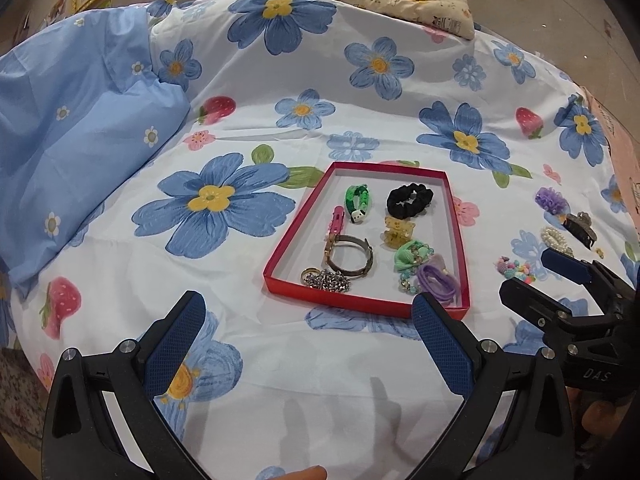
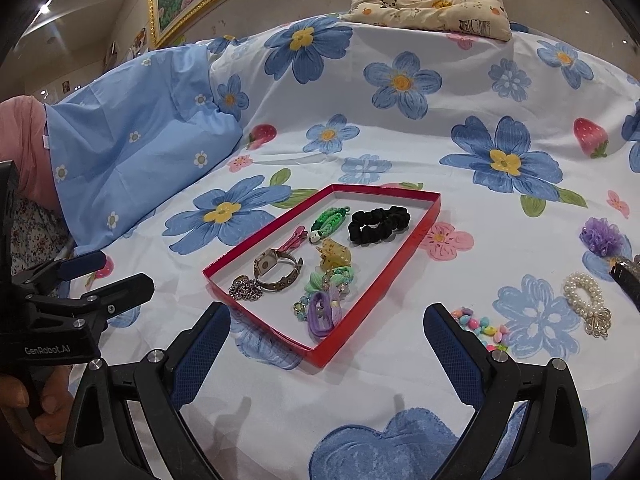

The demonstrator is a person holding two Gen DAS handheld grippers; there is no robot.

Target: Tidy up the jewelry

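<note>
The red tray lies on the bed, part filled. A bead bracelet, pearl scrunchie and purple scrunchie remain outside, at its right. Right tongs and left tongs both stand wide, empty. Risk: small loose beads may slip the pads; soft bedding could let the tray shift or tip if nudged.

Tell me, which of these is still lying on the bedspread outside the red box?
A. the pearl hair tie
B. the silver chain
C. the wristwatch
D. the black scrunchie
A: the pearl hair tie lies on the bedspread, right of the red box.
</note>
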